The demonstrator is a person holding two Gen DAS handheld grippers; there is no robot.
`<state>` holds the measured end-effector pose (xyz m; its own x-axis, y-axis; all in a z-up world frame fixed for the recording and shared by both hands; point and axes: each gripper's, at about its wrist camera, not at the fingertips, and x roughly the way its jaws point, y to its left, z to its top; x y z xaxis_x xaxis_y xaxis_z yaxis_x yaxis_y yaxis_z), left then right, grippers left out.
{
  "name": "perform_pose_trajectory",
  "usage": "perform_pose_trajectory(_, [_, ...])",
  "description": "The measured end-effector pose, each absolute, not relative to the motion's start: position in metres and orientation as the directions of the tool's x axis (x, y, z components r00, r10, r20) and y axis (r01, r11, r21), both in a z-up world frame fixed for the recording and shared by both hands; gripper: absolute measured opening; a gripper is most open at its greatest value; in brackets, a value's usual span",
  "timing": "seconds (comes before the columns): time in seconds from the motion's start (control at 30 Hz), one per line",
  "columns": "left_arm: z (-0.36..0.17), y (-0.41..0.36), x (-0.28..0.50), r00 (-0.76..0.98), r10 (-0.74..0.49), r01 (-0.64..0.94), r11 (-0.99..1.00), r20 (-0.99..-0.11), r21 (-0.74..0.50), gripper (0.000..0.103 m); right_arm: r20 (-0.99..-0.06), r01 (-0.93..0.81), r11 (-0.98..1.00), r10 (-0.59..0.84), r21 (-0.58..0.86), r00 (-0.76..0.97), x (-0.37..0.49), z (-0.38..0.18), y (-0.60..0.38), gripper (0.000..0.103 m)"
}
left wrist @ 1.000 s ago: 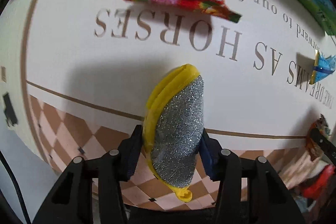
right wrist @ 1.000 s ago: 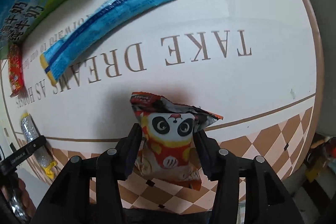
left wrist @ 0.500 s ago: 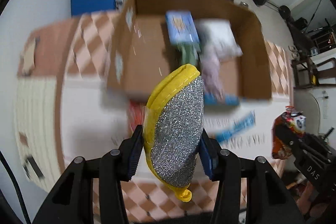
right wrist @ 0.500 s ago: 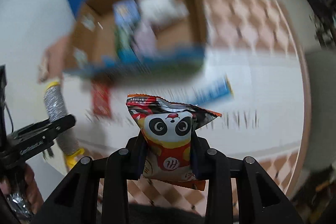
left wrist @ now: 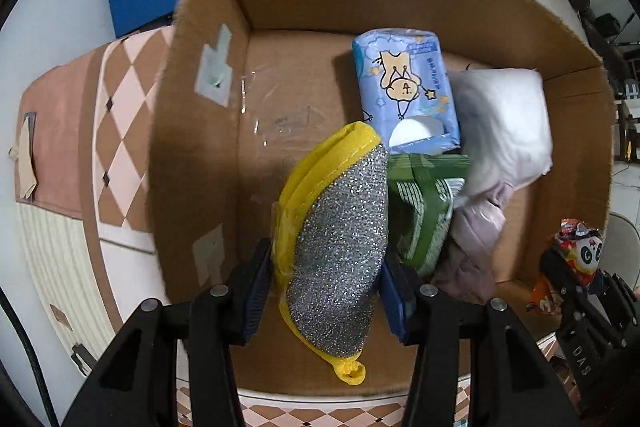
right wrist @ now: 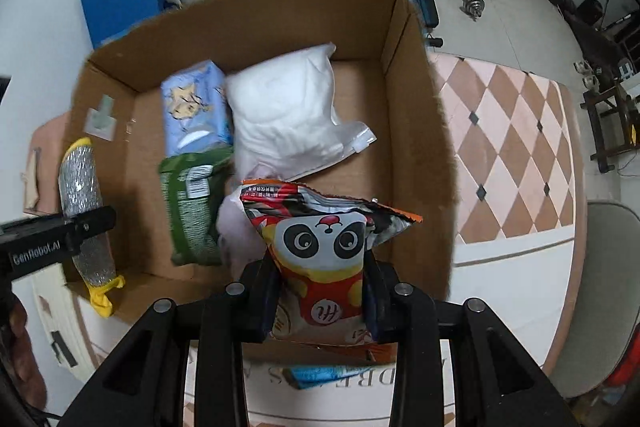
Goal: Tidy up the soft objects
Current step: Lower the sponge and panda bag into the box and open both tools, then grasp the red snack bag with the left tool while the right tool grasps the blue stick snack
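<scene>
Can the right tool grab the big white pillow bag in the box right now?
Probably not yet. The right tool is shut on the panda snack bag, so it has no free grip. The white pillow bag lies uncovered in the cardboard box, reachable once the snack is dropped.

Black fingers [left wrist: 244,291], blue pads (silver screws)

left black two-finger gripper [left wrist: 326,291]: clamping both blue-padded fingers [left wrist: 252,291] on its load, pointing forward | right black two-finger gripper [right wrist: 322,301]: pinching likewise, sitting level beside the left
</scene>
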<state>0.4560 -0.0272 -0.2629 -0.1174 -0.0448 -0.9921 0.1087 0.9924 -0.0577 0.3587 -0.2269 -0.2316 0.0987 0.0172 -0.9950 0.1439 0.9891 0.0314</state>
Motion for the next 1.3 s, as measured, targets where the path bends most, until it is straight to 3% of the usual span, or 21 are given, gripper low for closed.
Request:
perform_pose_trajectory(0.2, [-0.274, -0.033, 0.461, -0.141, -0.024, 0.137, 0.990, -0.990, -0.043, 0.049, -0.998, 0.142, 0.990, -0.011, -0.002, 0.062, 0.365, -0.252, -0.225, 0.036])
perform_pose_trajectory(0.33, [-0.283, -0.031, 0.459, -0.239, -0.113, 0.092, 0.986, -0.964, -0.139, 0.054, -1.000, 0.131, 0.991, -0.005, -0.003, 0.016, 0.369, -0.260, -0.223, 0.041])
perform_pose_trajectory(0.37, [-0.280, -0.030, 0.458, -0.239, -0.138, 0.077, 0.984, -0.961, -0.160, 0.059, -1.000, 0.125, 0.992, 0.005, 0.005, 0.001, 0.369, -0.260, -0.223, 0.046])
perform_pose_trajectory(0.4, [-0.275, -0.029, 0.457, -0.222, -0.137, 0.078, 0.984, -0.965, -0.157, 0.062, -1.000, 0.127, 0.992, 0.010, 0.010, 0.000, 0.369, -0.259, -0.223, 0.068])
perform_pose_trajectory(0.43, [-0.269, -0.029, 0.457, -0.199, -0.128, 0.088, 0.985, -0.972, -0.148, 0.074, -1.000, 0.130, 0.991, 0.011, 0.011, 0.005, 0.370, -0.257, -0.223, 0.089])
perform_pose_trajectory(0.47, [-0.261, -0.029, 0.456, -0.172, -0.120, 0.100, 0.985, -0.978, -0.139, 0.083, -1.000, 0.132, 0.991, 0.010, 0.012, 0.020, 0.369, -0.253, -0.224, 0.092])
perform_pose_trajectory(0.57, [-0.235, -0.028, 0.450, -0.104, -0.105, 0.111, 0.987, -0.989, -0.117, 0.088, -0.999, 0.136, 0.990, 0.019, 0.023, 0.036, 0.369, -0.239, -0.223, 0.093])
perform_pose_trajectory(0.63, [-0.216, -0.027, 0.443, -0.052, -0.096, 0.114, 0.988, -0.994, -0.101, 0.099, -0.998, 0.140, 0.990, 0.025, 0.033, 0.057, 0.368, -0.229, -0.222, 0.103])
perform_pose_trajectory(0.83, [-0.171, -0.018, 0.404, 0.106, -0.057, 0.113, 0.993, -0.993, -0.045, 0.100, -0.984, 0.185, 0.978, 0.060, 0.092, 0.168, 0.347, -0.187, -0.223, 0.103])
perform_pose_trajectory(0.97, [-0.170, -0.002, 0.357, 0.154, 0.024, 0.077, 0.996, -0.988, 0.036, 0.100, -0.970, 0.262, 0.959, 0.040, 0.104, 0.238, 0.305, -0.164, -0.232, 0.103])
perform_pose_trajectory(1.07, [-0.189, 0.013, 0.320, 0.147, 0.063, 0.030, 0.997, -0.987, 0.068, 0.100, -0.968, 0.349, 0.929, 0.034, 0.122, 0.247, 0.268, -0.168, -0.245, 0.103])
perform_pose_trajectory(1.2, [-0.246, 0.027, 0.295, -0.001, 0.042, 0.001, 0.999, -0.999, 0.042, 0.100, -0.977, 0.524, 0.830, 0.102, 0.189, 0.190, 0.212, -0.210, -0.276, 0.103])
perform_pose_trajectory(1.27, [-0.271, 0.029, 0.291, -0.043, 0.045, 0.001, 0.999, -0.998, 0.045, 0.100, -0.982, 0.579, 0.793, 0.133, 0.189, 0.138, 0.200, -0.237, -0.287, 0.099])
perform_pose_trajectory(1.3, [-0.282, 0.028, 0.290, -0.059, 0.050, 0.006, 0.999, -0.997, 0.050, 0.100, -0.982, 0.600, 0.778, 0.148, 0.189, 0.117, 0.198, -0.249, -0.291, 0.089])
